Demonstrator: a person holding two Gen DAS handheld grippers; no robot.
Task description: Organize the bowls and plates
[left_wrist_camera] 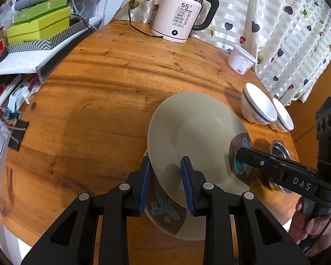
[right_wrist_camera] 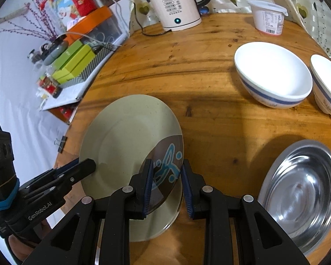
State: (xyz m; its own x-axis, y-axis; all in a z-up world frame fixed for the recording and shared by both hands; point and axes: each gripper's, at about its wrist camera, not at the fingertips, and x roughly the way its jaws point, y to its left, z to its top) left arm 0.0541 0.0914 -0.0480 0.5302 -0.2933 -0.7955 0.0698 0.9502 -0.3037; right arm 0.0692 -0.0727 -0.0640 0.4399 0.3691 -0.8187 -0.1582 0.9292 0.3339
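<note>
Round matte beige plate [left_wrist_camera: 194,132], rim clamped by left tool [left_wrist_camera: 165,183] and right tool [right_wrist_camera: 167,185]

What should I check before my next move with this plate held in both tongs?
1. Left tongs grip the top plate at its rim: ok.
2. Right tongs grip the opposite rim: ok.
3. Top plate fully clear of the lower plate: cannot tell.
4. White bowls stand apart from the top plate: ok.
5. Steel dish lies off to the side, not touching the top plate: ok.
6. Bare table ahead for setting down: ok.
</note>
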